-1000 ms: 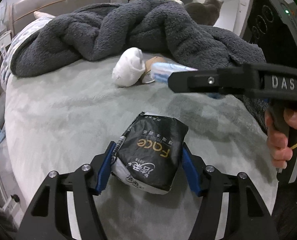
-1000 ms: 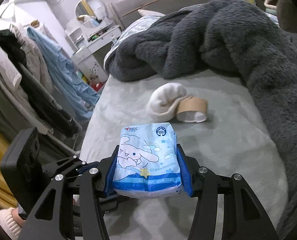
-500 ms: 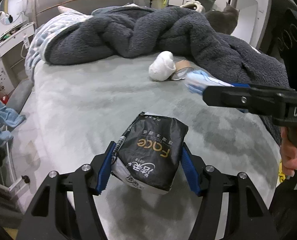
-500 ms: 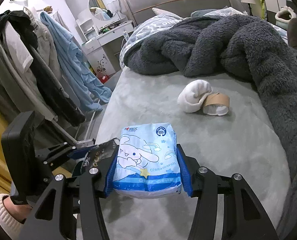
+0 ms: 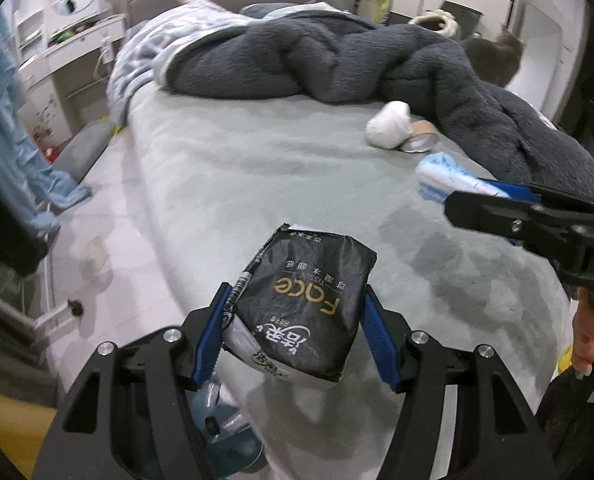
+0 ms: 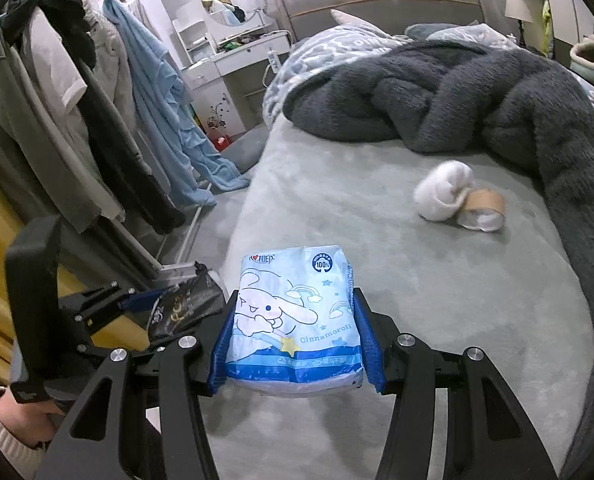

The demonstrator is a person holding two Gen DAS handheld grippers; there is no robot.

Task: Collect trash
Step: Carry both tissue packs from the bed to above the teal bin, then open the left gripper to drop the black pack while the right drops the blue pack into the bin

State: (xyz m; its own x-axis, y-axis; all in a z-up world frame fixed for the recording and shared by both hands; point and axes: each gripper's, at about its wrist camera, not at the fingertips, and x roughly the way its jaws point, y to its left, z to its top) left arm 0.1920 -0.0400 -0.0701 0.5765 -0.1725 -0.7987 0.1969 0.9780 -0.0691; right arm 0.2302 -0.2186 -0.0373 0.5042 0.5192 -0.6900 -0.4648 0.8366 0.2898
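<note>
Take the white wad [image 6: 444, 190] on the bed [image 6: 377, 216] as your landmark; everything that matters sits relative to it.

Your left claw [image 5: 293, 320] is clamped on the black tissue pack [image 5: 303, 304], its blue pads pressing both long sides, so the pack's long axis runs straight out along the fingers. It hangs over the bed's near corner, well apart from the white wad, which lies up and to the right of it in the left view, against the foot of the grey blanket [image 5: 337, 64].

Touching the wad on its right is the cardboard tape roll [image 6: 483, 208], lying on its side with its open end turned toward you.

Your right claw [image 6: 295, 336] is clamped on the blue cartoon tissue pack [image 6: 295, 316], again gripped across the short width with the long axis pointing forward. From this claw the wad and roll lie ahead and to the right, nearer than they are to your left claw.

Both hands are full, so I judge the coming move is a drop-off, not another pick. No bin shows clearly in either view. When you return, the right hand has the shorter reach to the wad and the roll.
</note>
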